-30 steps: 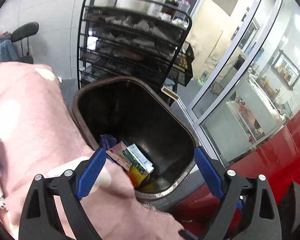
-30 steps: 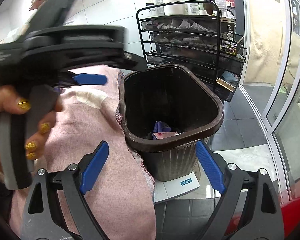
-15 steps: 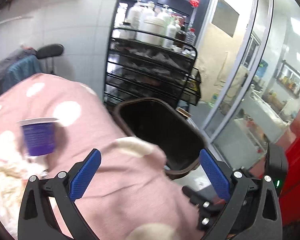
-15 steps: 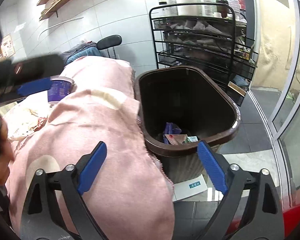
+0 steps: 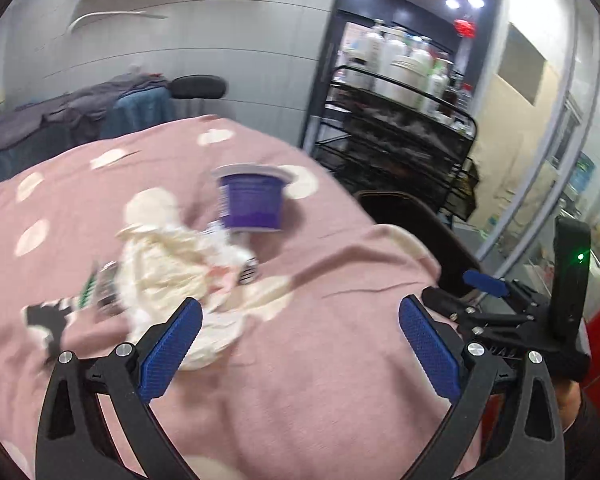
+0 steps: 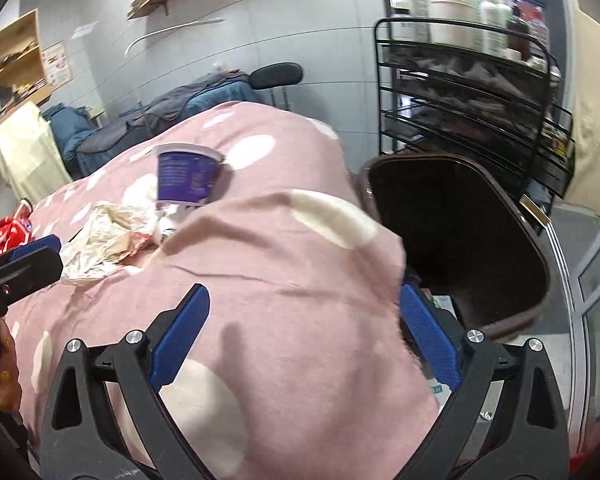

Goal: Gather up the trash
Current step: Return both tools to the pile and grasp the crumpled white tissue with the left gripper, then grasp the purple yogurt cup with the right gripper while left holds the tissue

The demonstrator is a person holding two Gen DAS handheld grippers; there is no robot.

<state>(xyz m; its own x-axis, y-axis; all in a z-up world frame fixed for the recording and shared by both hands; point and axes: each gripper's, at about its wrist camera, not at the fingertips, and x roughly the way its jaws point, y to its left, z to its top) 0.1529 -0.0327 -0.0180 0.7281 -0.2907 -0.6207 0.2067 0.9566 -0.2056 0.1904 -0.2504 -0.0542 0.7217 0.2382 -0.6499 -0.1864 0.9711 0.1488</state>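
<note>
A purple cup (image 5: 252,204) with a white rim stands on the pink spotted cloth (image 5: 320,380). Crumpled cream paper (image 5: 172,256) lies beside it, with a small wrapper (image 5: 100,288) at its left. My left gripper (image 5: 300,308) hovers open just short of the paper, nothing between its blue pads. My right gripper (image 6: 304,296) is open and empty above the cloth's edge, with the cup (image 6: 188,180) and paper (image 6: 100,240) ahead to its left. The dark brown bin (image 6: 460,220) stands off the cloth's right edge, its contents mostly hidden.
A black wire rack (image 6: 480,92) loaded with bottles stands behind the bin. Glass doors (image 5: 560,140) run along the right. A chair with draped clothes (image 5: 100,112) is behind the table. A red patterned packet (image 6: 8,236) lies at the far left.
Both views have swung left from the bin to the pink cloth. The left gripper has left the bin opening, and the cup and crumpled paper now lie ahead of it.
</note>
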